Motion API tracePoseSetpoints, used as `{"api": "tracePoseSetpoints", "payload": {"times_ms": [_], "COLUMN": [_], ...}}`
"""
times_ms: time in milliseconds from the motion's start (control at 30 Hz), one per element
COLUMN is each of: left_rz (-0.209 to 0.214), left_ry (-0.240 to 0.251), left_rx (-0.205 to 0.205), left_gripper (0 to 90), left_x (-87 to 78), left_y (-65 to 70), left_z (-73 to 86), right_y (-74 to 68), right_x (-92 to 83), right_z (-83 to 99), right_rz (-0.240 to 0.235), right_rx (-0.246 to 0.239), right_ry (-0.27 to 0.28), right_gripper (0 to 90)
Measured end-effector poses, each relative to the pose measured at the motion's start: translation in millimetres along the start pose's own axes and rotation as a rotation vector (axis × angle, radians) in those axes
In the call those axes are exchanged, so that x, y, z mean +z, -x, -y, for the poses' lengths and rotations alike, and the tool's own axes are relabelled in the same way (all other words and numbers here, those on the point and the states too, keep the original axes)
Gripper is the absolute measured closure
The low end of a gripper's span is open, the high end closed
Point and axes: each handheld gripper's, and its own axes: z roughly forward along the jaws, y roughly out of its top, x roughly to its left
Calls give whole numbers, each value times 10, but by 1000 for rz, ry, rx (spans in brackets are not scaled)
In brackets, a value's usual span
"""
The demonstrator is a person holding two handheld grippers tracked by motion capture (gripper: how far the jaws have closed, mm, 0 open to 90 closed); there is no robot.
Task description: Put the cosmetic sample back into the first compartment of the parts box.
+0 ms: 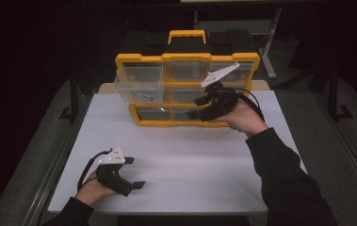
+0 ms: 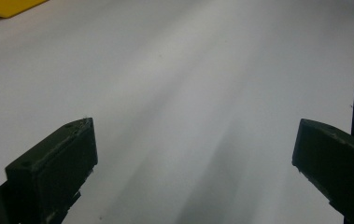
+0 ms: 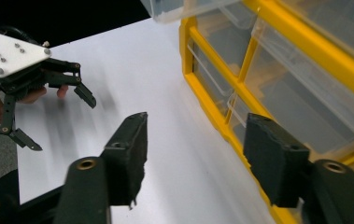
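Your right gripper (image 1: 198,107), jaws wide and empty, sits beside the yellow drawer organizer (image 1: 187,58): you could knock its pulled-out far-left drawer (image 1: 138,84); left gripper (image 1: 133,172) likewise wide.

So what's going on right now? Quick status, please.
Left tongs open, empty, low over white table. Right tongs open by yellow drawer organizer. Top-left drawer pulled out. Nothing blocking.

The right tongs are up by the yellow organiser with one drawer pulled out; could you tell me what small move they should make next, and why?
Probably ease the right tongs forward and close on a lower drawer front: they hang open just before the yellow organiser, holding nothing. The pulled-out drawer at upper left holds a small metal part. The left tongs rest open on the white table.
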Motion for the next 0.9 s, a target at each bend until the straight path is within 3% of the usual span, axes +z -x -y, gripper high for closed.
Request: {"api": "tracePoseSetpoints", "payload": {"times_ms": [433, 567, 767, 900], "left_rz": [0, 0, 2, 1], "left_ry": [-5, -6, -6, -5], "left_rx": [5, 3, 2, 2], "left_gripper": [0, 0, 0, 0], "left_x": [0, -1, 1, 0], "left_y": [-9, -10, -7, -3], "left_z": [10, 13, 14, 18], "right_y": [-51, -81, -131, -174], "right_x": [136, 157, 219, 252], "right_z": [445, 572, 816, 990], "right_rz": [36, 55, 48, 56], "right_rx": [39, 55, 82, 94], "right_ry": [28, 44, 54, 50], "right_gripper": [140, 120, 3, 0]}}
